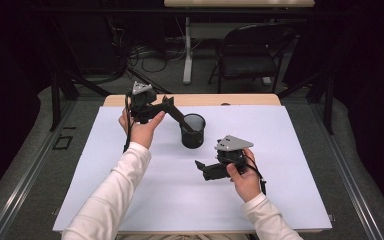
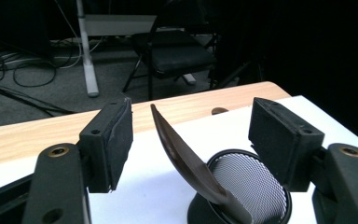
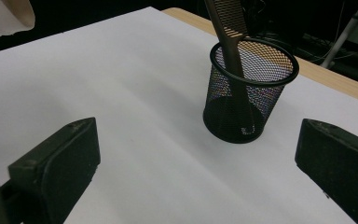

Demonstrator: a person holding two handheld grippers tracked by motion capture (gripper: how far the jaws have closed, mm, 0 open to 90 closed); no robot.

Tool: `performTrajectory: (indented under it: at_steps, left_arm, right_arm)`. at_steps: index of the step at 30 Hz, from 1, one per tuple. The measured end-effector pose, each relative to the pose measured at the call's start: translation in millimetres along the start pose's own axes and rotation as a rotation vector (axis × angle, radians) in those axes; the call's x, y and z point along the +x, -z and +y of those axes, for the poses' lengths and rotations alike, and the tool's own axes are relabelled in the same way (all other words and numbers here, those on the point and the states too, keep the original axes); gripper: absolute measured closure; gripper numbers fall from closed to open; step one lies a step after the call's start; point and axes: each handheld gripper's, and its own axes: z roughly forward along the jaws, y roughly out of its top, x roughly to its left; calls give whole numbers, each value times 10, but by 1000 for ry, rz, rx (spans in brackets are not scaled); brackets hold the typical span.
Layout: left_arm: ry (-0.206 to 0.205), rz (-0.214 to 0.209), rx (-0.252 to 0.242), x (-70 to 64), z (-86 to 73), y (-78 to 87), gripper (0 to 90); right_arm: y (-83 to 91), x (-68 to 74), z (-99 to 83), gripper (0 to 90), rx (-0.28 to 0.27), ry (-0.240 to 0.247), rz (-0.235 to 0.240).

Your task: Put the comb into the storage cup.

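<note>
**Now: comb standing in the mesh cup, both claws spread**

Here your left claw (image 1: 177, 114) hangs over the far left part of the white-covered counter (image 1: 130, 200), its jaws spread wide with nothing clamped. In the left gripper view the long dark brown plastic comb (image 2: 186, 161) rises between the two pads (image 2: 114, 140) without touching either; there is clear space on both sides of it. The comb's lower end sits inside the round black wire-mesh pen cup (image 1: 193, 131), and it leans up and out over the cup's rim toward your left hand (image 1: 140, 127). From the right gripper view you can see its toothed upper part (image 3: 228, 18) slanting above the rim and its handle reaching down to the cup's floor.

Your right claw (image 1: 200, 167) is low over the counter, nearer to you than the cup and to its right, well apart from it. Its jaws are also wide apart and hold nothing; the cup stands between and beyond them in its own view.

The cup stands upright near the middle of the white sheet, with bare sheet all around it. Beyond the counter's wooden far edge (image 1: 190, 100) a black folding chair (image 1: 252, 52) and a white table leg (image 1: 187, 50) stand on the grey floor, with loose cables beside them, none of it close to your claws.
</note>
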Motion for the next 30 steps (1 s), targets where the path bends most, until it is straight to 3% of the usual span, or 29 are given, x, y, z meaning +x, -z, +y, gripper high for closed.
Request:
performTrajectory:
  at_steps: [6,9,19,30]
  left_arm:
    - [17,-38,2,-23,4,38,310]
    - [4,-49,-4,-33,3,45,310]
    - [-10,-32,-34,-87,9,89,310]
    - [-10,-44,-8,-156,-7,117,277]
  right_arm:
    - [-4,4,-1,0,2,-1,-1]
    - [-4,4,-2,0,3,0,-2]
    - [-5,4,-4,0,5,2,-4]
    - [-5,4,-7,0,5,1,-6]
